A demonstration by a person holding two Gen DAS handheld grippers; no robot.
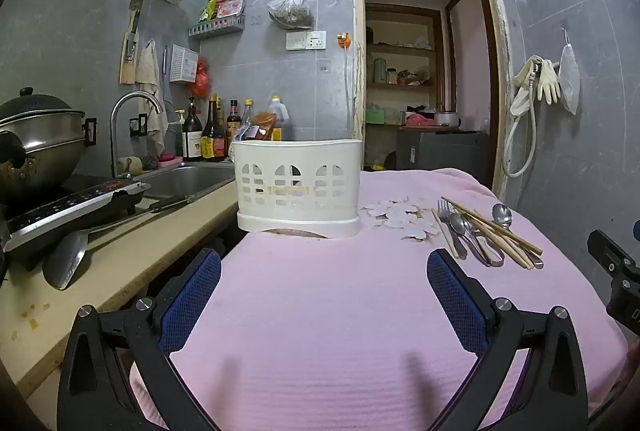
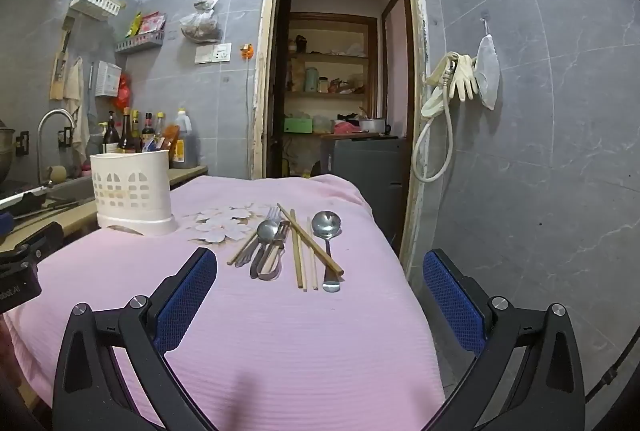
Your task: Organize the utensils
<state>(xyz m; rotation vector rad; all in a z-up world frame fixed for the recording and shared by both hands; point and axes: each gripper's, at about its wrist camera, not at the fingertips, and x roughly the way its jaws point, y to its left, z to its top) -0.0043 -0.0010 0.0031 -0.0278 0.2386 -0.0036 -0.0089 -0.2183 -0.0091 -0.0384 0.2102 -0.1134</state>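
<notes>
Grey-tiled kitchen walls and an open doorway stand behind a table under a pink cloth [image 2: 280,343]; a counter with a sink runs along the left. At the cloth's far left sits the white slotted utensil holder [image 1: 298,187]; to its right, past a flower print, lies the pile of utensils [image 2: 288,247]: fork, spoons and chopsticks, their long axes running roughly near to far. The right gripper [image 2: 320,291], jaws spread wide and empty, has the pile just ahead, slightly left of centre; the left gripper [image 1: 324,295], equally wide and empty, faces the holder, with the pile off to its far right. So the right hand looks nearer for the first pick.
</notes>
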